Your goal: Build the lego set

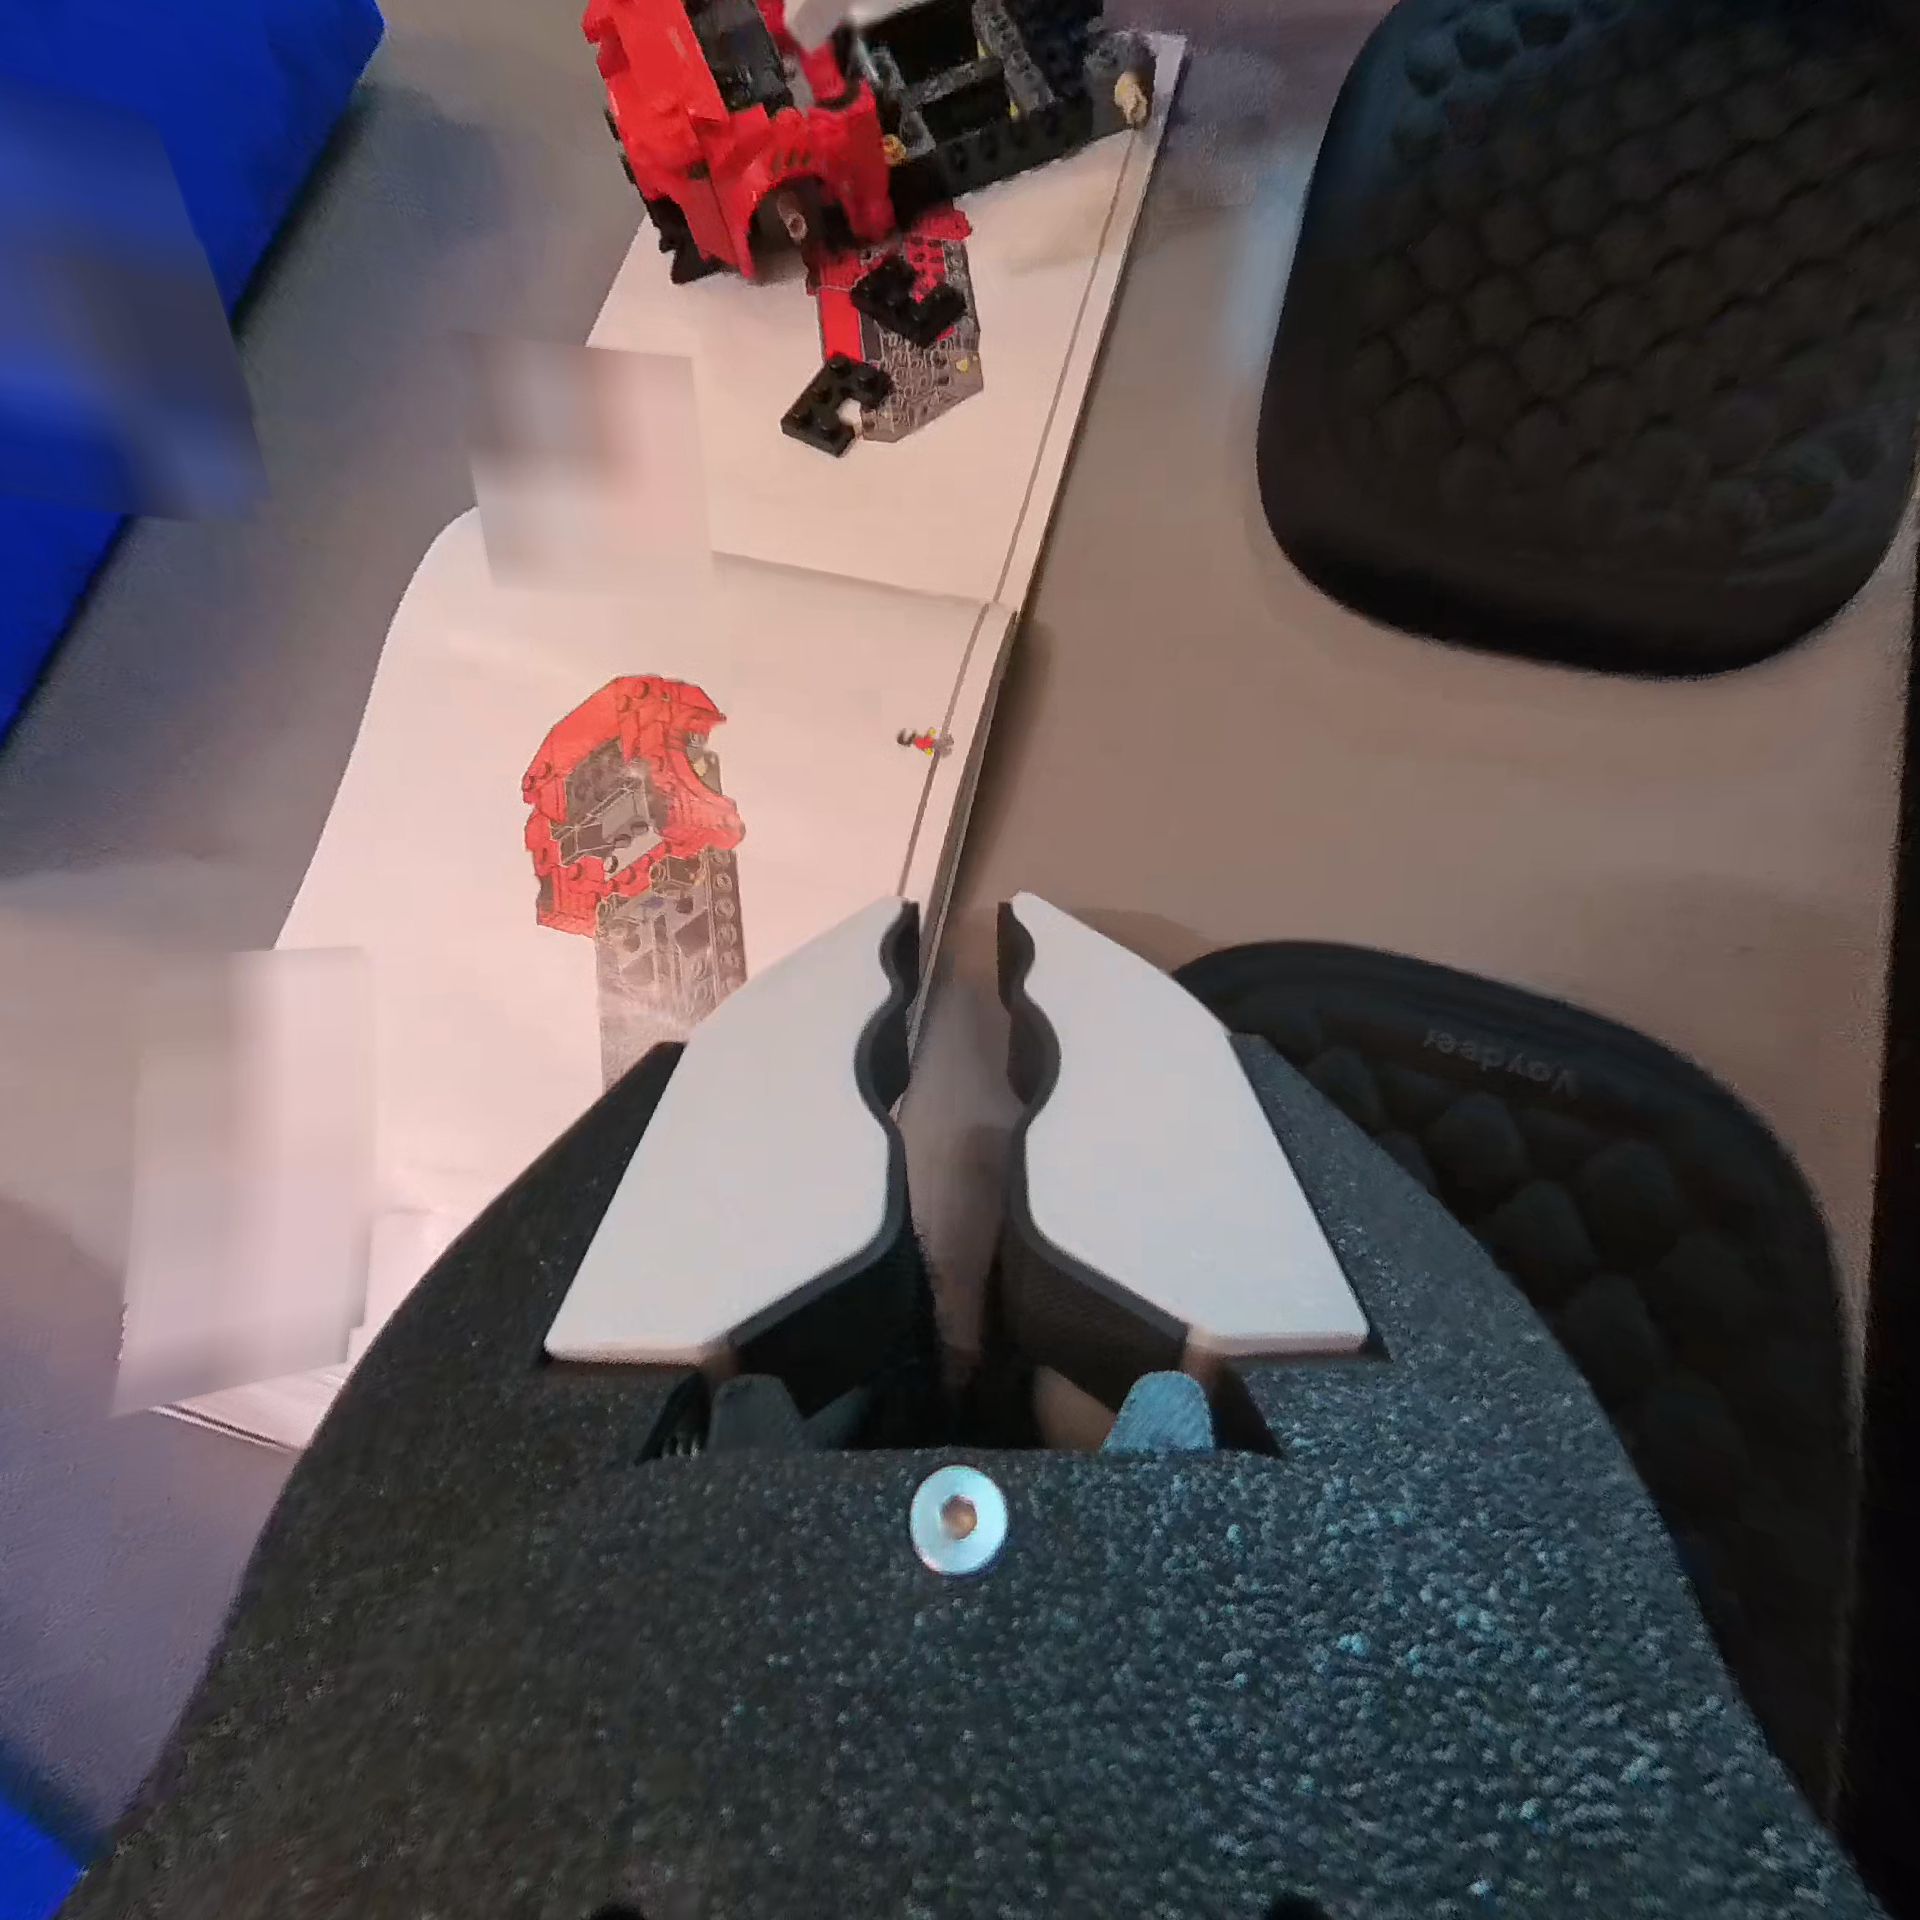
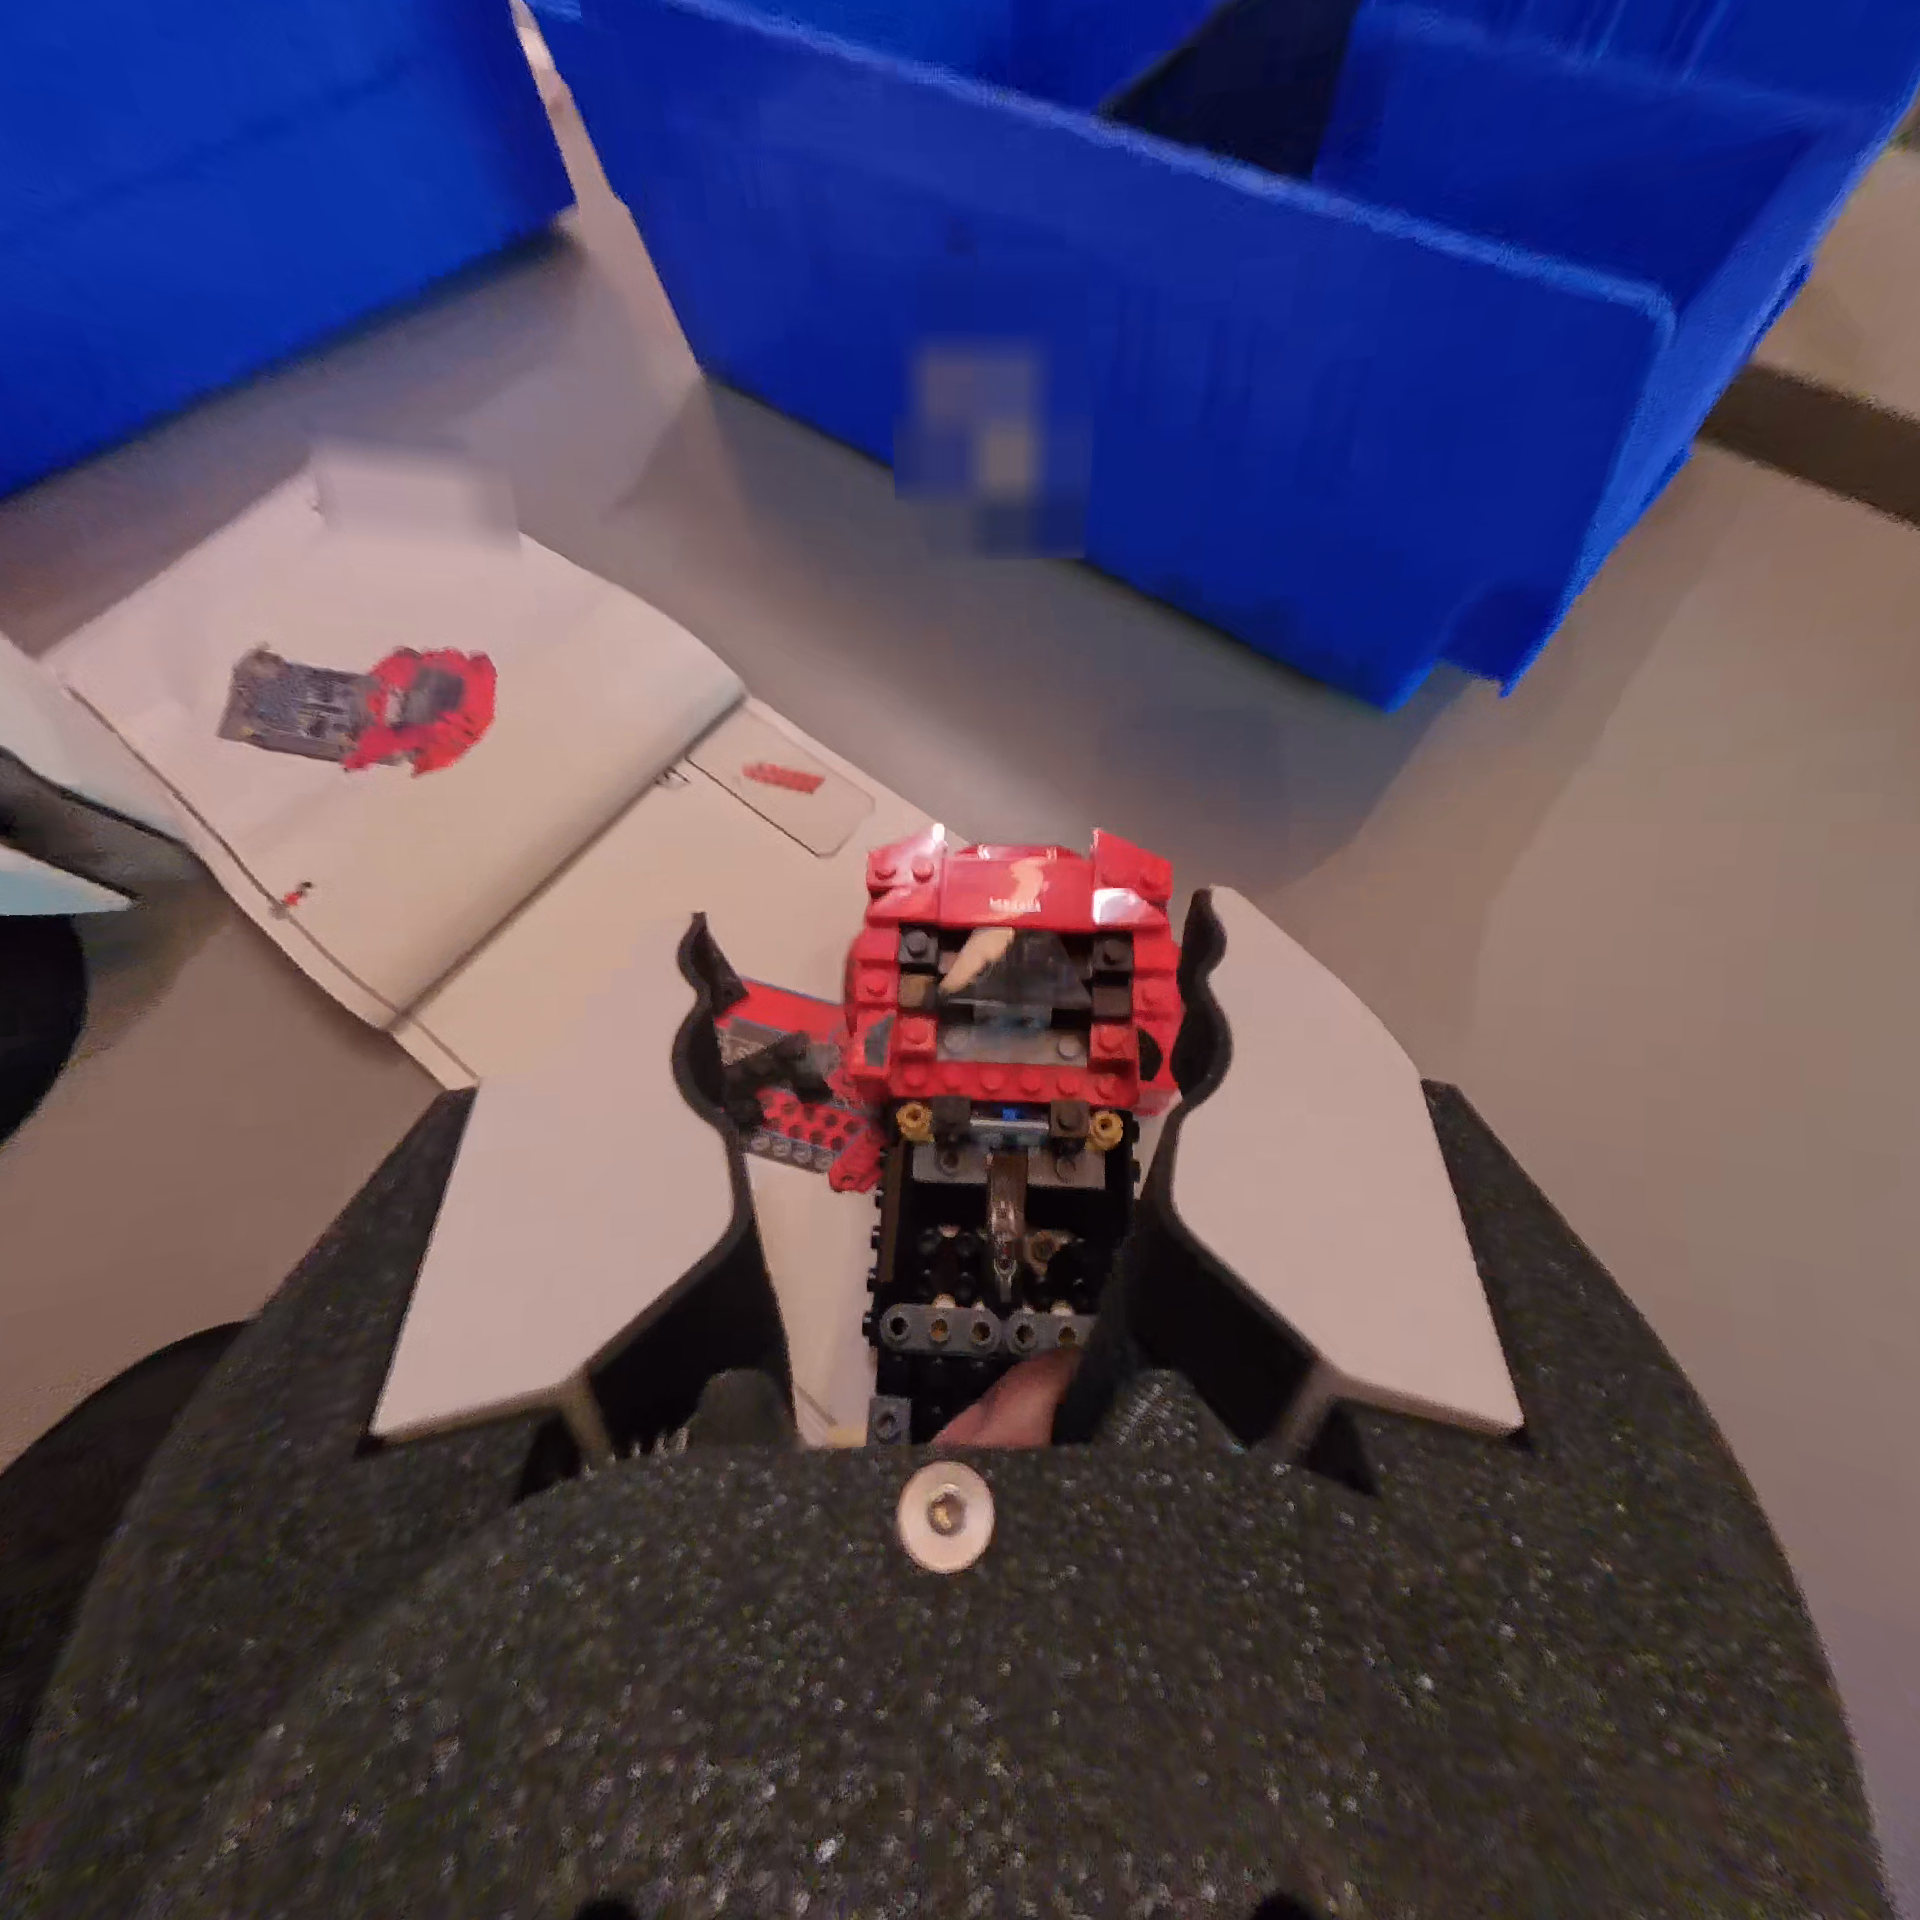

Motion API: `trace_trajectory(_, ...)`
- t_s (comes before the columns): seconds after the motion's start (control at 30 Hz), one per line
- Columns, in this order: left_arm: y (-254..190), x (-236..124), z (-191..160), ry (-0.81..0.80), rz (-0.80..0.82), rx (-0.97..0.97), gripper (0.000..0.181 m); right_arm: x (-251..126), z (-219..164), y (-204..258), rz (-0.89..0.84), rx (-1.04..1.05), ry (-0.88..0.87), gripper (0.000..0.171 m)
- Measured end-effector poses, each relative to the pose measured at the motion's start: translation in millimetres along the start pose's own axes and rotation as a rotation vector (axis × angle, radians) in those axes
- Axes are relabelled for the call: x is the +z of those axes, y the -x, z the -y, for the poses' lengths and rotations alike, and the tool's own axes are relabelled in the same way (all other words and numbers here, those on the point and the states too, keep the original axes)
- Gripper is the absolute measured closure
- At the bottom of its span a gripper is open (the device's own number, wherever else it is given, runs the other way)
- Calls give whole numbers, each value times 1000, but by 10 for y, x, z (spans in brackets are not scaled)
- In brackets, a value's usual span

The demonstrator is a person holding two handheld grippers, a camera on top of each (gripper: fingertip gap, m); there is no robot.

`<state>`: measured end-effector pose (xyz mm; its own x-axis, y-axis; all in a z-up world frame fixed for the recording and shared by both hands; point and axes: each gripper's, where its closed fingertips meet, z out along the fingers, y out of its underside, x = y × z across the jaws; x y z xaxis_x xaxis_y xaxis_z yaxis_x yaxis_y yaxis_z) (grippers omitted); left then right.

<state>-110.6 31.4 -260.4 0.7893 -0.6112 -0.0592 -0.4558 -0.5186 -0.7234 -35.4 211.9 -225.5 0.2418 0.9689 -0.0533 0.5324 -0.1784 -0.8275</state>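
Note:
The part-built red and black lego model [image 2: 1013,997] stands on the open instruction booklet [image 2: 468,831]. My right gripper [image 2: 949,912] is open, with one finger on each side of the model. The right finger is close against the black chassis and the left finger stands clear of it. Small loose black pieces [image 2: 769,1070] lie just left of the model. In the left wrist view the model [image 1: 769,135] is far ahead, with black pieces [image 1: 831,400] on the booklet [image 1: 831,644]. My left gripper [image 1: 958,914] is nearly closed and empty, over the booklet's near edge.
Two blue bins [image 2: 1195,364] [image 2: 208,208] stand behind the booklet. Two black quilted cushions [image 1: 1600,332] [image 1: 1558,1195] lie to the right of the booklet in the left wrist view. The booklet lies on a grey table [image 2: 1558,1039].

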Motion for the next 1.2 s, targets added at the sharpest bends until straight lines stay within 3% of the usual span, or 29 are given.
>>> trace_trajectory(0.13, -141, -94, 348, -83, -62, 1, 167, -64, 130, 38, 37, 10, -85, 87)
trace_trajectory(0.33, -143, -180, 874, -146, 92, 249, 151, -137, 272, 345, 158, -57, -163, 100)
trace_trajectory(0.47, -200, 59, 1067, -200, 40, 282, 144, -181, 248, 567, 320, -162, -9, 109)
trace_trajectory(0.53, -256, 271, 1086, -226, 15, 312, 144, -208, 189, 647, 385, -211, 92, 124)
trace_trajectory(0.6, -354, 478, 1042, -229, 0, 373, 146, -172, 78, 611, 366, -291, 192, 150)
trace_trajectory(0.67, -487, 605, 985, -250, -26, 406, 151, -110, -32, 522, 304, -355, 274, 159)
trace_trajectory(0.83, -638, 653, 836, -248, -43, 468, 155, 46, -257, 613, 344, -341, 377, 148)
trace_trajectory(1.0, -578, 702, 773, -240, -48, 437, 158, 295, -408, 568, 297, -484, 519, 138)
trace_trajectory(1.2, -584, 710, 759, -237, -31, 468, 161, 333, -440, 640, 401, -483, 587, 154)
